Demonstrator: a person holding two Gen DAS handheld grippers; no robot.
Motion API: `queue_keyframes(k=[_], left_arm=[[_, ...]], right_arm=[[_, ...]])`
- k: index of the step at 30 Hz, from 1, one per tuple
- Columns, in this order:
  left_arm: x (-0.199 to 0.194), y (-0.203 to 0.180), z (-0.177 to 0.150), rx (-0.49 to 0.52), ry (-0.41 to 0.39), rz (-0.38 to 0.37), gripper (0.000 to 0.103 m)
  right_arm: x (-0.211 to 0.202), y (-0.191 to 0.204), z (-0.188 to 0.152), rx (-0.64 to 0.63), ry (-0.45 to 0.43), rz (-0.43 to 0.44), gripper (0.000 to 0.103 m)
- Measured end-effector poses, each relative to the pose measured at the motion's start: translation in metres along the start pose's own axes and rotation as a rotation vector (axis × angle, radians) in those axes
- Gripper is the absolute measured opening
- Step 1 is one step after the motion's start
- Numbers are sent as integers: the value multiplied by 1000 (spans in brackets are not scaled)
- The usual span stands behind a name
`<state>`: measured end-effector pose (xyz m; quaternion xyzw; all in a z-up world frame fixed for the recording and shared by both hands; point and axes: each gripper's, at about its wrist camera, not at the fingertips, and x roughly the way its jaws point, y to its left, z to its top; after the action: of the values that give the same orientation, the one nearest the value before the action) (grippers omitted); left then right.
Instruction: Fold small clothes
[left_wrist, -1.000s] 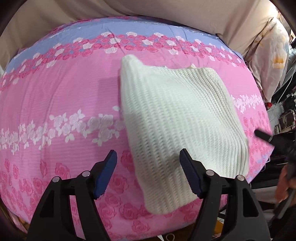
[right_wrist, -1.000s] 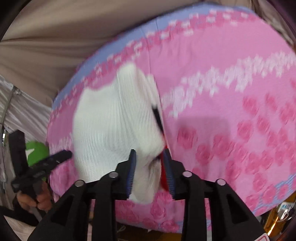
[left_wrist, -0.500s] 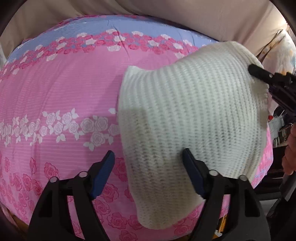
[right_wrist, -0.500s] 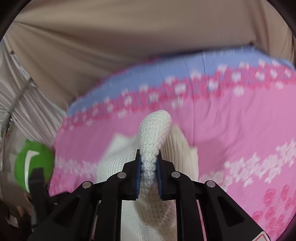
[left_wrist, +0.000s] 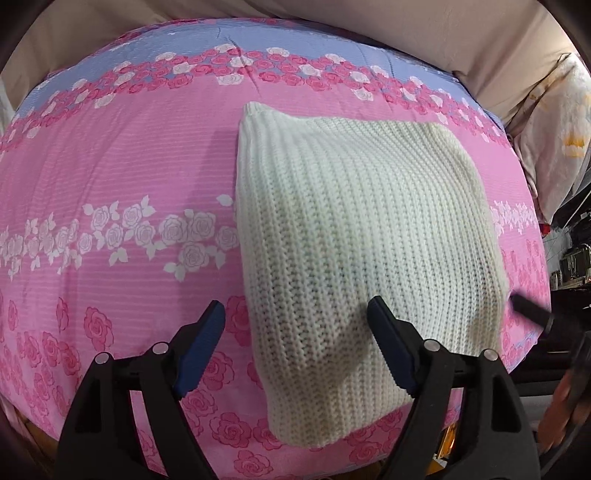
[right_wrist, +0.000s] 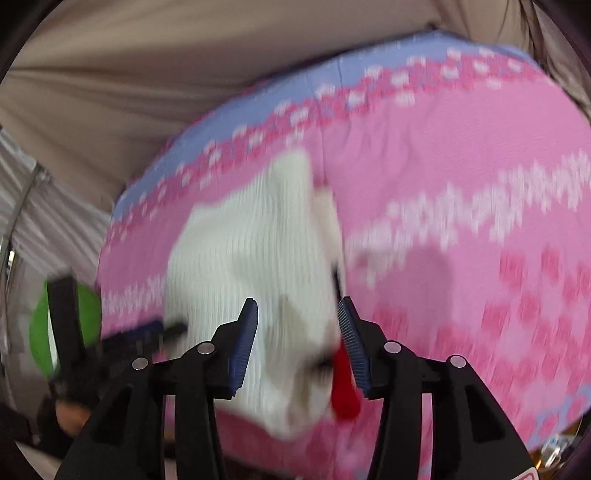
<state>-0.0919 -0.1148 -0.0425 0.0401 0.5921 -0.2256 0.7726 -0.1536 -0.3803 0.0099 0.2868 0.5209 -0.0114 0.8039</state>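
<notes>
1. Left wrist view shows your left gripper with its fingers spread wide and nothing between them; the white knit garment lies flat on the pink floral bedspread, and its near corner sits between and beyond the two blue pads.
2. Your right gripper also has its fingers parted. The picture is blurred, but the garment seems to lie loose below them, not pinched.
3. The near corner of the garment reaches close to the front edge of the bed. A careless drag toward you could pull it over the edge.
4. The knit is thick and soft. If you pinch only the top layer, I judge the fold underneath may slide open or bunch.
5. A red piece shows at the garment's edge beside the right finger; I cannot tell what it is. Catching it in the grip could tug the fold askew.
6. In the left view your right gripper's tip sits just beside the garment's right edge, so both tools crowd that corner and could collide.
7. A pale pillow rests at the far right and beige fabric hangs behind; neither blocks the garment.
</notes>
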Motion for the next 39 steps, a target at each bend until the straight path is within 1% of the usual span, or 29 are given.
queue_keyframes(k=[3,4,5,6,8,10,11,12,14,15,17,18,19,20,21,22,24,26,27,28,29,30,31,32,33,35,37,38,39], left_arm=[[4,0,-3,0,-4,9,77],[5,-1,-4,1,-2,17,77],[5,-1,-3,6,-2,22,78],[3,-3,-3,15,-6,29,78],[2,-5,-2,40,-15,51,79],[7,-9,-3,50,-8,31,80],[12,-11,-4,51,-1,32,81],[19,-13,-6,53,5,33,83],[27,-15,-9,44,12,25,84],[23,-15,-9,32,3,30,84],[10,-13,-9,27,-16,31,83],[-1,-12,-9,23,-34,27,82],[-13,-9,-9,12,-55,14,82],[-21,-7,-9,3,-71,3,82],[-31,-4,-8,-4,-92,-7,82],[-37,-3,-6,-4,-108,-1,82],[-41,-3,-1,7,-124,23,82],[-40,-6,3,20,-132,67,82],[-41,-8,5,26,-132,77,82],[-41,-9,5,33,-132,78,82],[-41,-11,5,37,-132,84,82],[-41,-13,4,39,-130,86,82],[-40,-15,3,46,-127,91,82],[-39,-16,1,50,-125,101,82],[-38,-17,1,55,-124,113,82],[-35,-16,-1,53,-123,126,82],[-30,-12,-1,41,-117,133,82],[-26,-10,-1,31,-108,142,82],[-22,-8,-1,27,-98,144,82]], right_arm=[[21,9,-39,-12,82,31,46],[31,13,-45,-30,93,21,32],[40,14,-48,-52,109,-6,11],[44,16,-47,-63,116,-33,7],[13,18,-36,-32,3,26,7],[-17,16,-29,-55,-74,-6,7],[-18,8,-29,-50,-66,-13,7],[-8,-4,-32,-30,-30,-27,7],[42,-30,-47,-34,101,-106,7],[52,-35,-54,-36,75,-85,7],[43,-32,-50,-9,74,-75,10],[33,-29,-46,0,64,-72,14],[18,-24,-42,2,31,-72,25],[4,-19,-38,-8,-1,-79,31],[-6,-15,-34,-18,-27,-89,41],[-17,-9,-27,-32,-68,-99,43],[-20,-2,-9,-59,-99,-94,43],[-5,10,14,-86,-118,-87,43],[6,14,24,-100,-111,-94,43],[11,11,30,-110,-94,-102,48],[29,13,38,-117,-64,-109,53],[39,13,41,-123,-41,-112,55],[59,13,46,-139,-13,-139,43],[71,15,49,-160,16,-154,27],[71,18,52,-157,19,-148,18],[42,29,61,-150,-81,-76,17],[23,35,65,-171,-152,-71,17],[28,30,66,-166,-147,-86,17],[46,20,67,-158,-98,-120,18]])
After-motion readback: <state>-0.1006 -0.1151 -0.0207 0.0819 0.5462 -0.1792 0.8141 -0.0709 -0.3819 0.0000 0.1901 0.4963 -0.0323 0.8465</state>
